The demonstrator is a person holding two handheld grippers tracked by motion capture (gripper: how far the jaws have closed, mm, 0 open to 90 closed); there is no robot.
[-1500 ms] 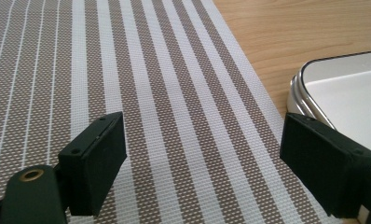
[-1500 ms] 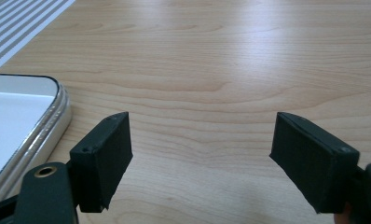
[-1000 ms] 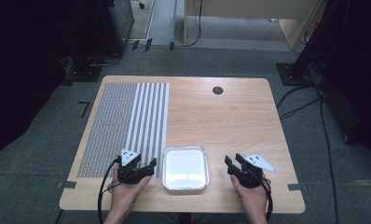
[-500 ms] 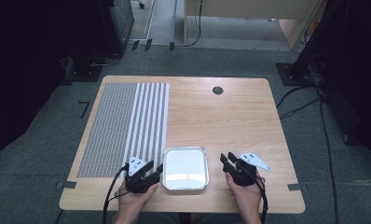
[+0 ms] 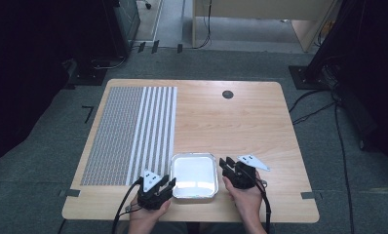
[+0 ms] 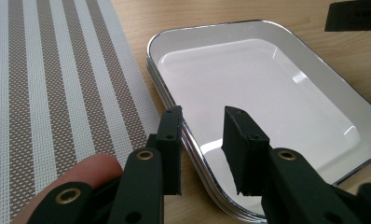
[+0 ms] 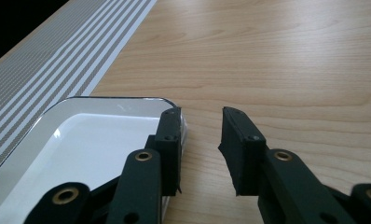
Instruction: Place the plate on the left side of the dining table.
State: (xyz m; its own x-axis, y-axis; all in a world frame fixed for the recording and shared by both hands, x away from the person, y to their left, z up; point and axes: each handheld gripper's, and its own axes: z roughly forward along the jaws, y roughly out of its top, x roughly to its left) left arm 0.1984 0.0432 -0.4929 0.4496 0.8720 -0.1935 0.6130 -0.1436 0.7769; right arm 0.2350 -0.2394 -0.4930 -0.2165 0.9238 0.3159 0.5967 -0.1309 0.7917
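While the wooden table (image 5: 241, 122) spreads out beyond both pairs of jaws, the striped woven mat (image 5: 133, 131) lies off to the outer side of the left gripper (image 5: 166, 187), close beside it, with nothing standing between either gripper and the white tray (image 5: 194, 175). That tray sits between the two grippers near the table's front edge. The left gripper's jaws, which have just been closing, straddle the tray's near rim, one jaw outside and one over the basin, with a gap still visible. The right gripper (image 5: 226, 163) stands at the tray's opposite side; its jaws have also been closing, one jaw over the rim, the other above bare wood. A small dark round grommet (image 5: 227, 94) sits far ahead. No writing is legible.
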